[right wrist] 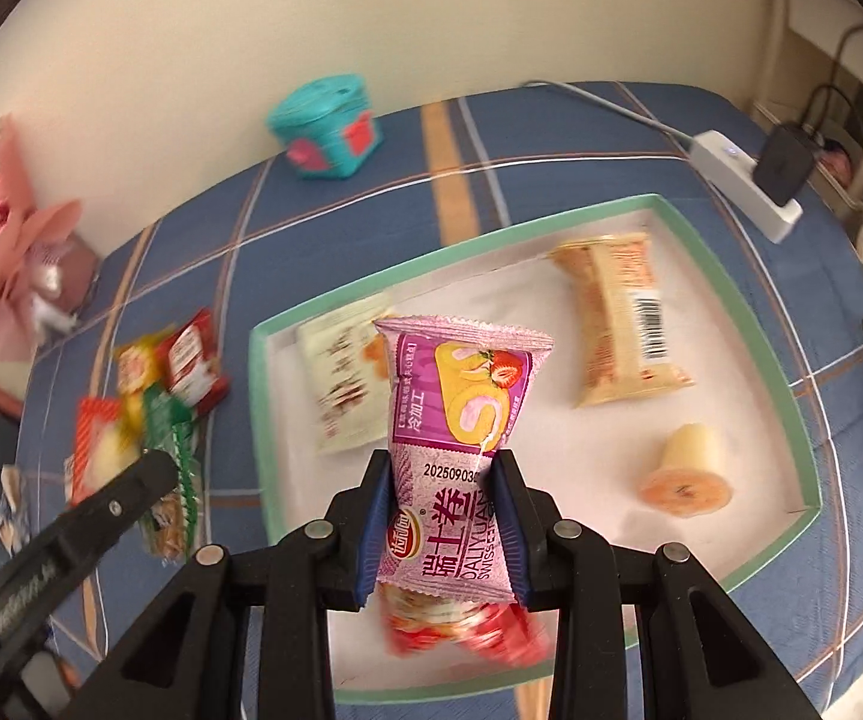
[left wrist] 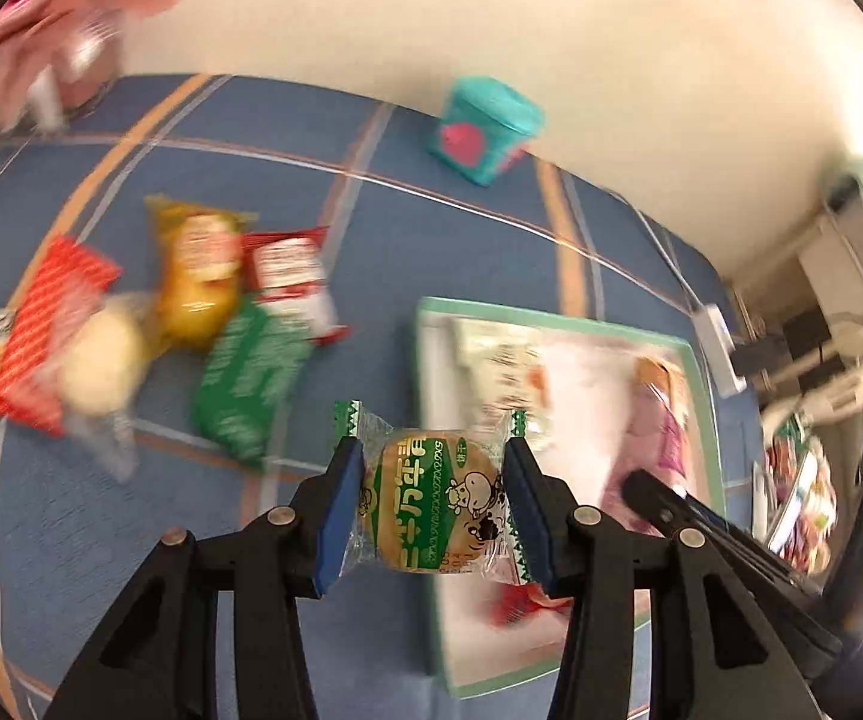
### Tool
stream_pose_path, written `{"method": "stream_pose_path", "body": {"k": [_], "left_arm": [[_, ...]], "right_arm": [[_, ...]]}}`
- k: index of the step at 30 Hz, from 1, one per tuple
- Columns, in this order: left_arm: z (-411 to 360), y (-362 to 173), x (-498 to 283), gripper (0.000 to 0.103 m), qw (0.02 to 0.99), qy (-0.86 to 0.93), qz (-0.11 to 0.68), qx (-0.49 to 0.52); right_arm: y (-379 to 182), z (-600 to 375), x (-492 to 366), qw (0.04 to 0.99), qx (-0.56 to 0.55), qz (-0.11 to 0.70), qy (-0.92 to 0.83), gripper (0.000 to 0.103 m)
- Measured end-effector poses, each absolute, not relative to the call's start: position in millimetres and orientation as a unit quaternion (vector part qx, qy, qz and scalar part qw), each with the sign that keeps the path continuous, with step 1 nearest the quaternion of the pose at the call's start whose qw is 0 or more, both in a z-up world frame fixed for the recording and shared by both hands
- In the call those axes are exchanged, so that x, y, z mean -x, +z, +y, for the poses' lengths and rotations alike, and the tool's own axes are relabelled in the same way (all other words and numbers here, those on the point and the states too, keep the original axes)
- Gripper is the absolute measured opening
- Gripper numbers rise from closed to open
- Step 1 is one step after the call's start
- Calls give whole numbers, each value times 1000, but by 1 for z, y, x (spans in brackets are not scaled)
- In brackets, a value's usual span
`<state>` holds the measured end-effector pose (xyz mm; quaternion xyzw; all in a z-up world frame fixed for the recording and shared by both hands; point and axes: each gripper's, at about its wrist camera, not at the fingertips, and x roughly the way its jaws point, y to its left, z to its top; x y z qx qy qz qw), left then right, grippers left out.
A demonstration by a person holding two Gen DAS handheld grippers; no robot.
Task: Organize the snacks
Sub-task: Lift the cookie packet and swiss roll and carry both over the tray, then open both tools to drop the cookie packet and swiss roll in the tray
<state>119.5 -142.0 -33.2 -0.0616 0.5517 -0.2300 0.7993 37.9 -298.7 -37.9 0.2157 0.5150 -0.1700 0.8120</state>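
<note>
A pile of snacks (left wrist: 149, 324) lies near the left edge of the table (left wrist: 371, 192), which has a blue checked cloth. They lie in a heap, some on top of others, so it looks like they are waiting to be sorted.

The left hand-held gripper (left wrist: 434, 504) is squeezing a round biscuit (left wrist: 431, 504) in a clear and green wrapper. The pads press on the two sides, so the biscuit hangs flat between them and will not slip. It is up in the air, just by the left rim of the tray (right wrist: 659, 204).

The tray sits toward the right side of the table. It has a low green rim, which should keep the snacks from sliding off. Inside are a white packet (right wrist: 344, 378), a tan packet (right wrist: 623, 324) and a small jelly cup (right wrist: 686, 471) on its side.

The right hand-held gripper (right wrist: 443, 525) is clamped on a purple roll cake (right wrist: 461, 420). It pinches the lower half, so the top puffs out above the pads. The cake hangs over the near part of the tray, probably so it can be set down there.

A teal box (right wrist: 326, 126) stands at the far edge, out of the way.
</note>
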Motion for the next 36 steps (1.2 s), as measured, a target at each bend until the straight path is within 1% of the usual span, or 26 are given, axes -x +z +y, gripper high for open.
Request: {"method": "stream_pose_path", "body": {"k": [5,15,20,21,28,30,31,32,34,36], "left_arm": [[-173,-41,-120,49,797,-247,551,26],[-205,-59,-131,50,794,-263,549,1],[-205,-66,-132,51,785,-266,559,7],[-203,-65,-132,51,785,-266,559,9],[-187,-57,-132,54,778,-254,573,29],[-178,-54,-132,58,778,-240,580,30],[-176,-53,-132,61,778,-235,582,29],[-172,-52,-132,62,780,-225,584,27],[-165,-51,-133,63,783,-213,584,21],[-158,-50,-132,68,787,-200,584,14]], "right_arm": [[-40,-317,-40,812,-223,507,-187,35],[-53,-336,-50,809,-223,507,-199,36],[-58,-341,-51,804,-225,511,-203,36],[-57,-342,-51,804,-226,511,-203,38],[-58,-346,-45,793,-238,520,-209,38],[-56,-346,-44,790,-234,525,-214,49],[-55,-346,-42,788,-233,527,-217,61],[-54,-345,-41,788,-232,528,-217,64],[-52,-342,-39,787,-229,531,-214,64],[-50,-338,-38,786,-220,537,-213,67]]}}
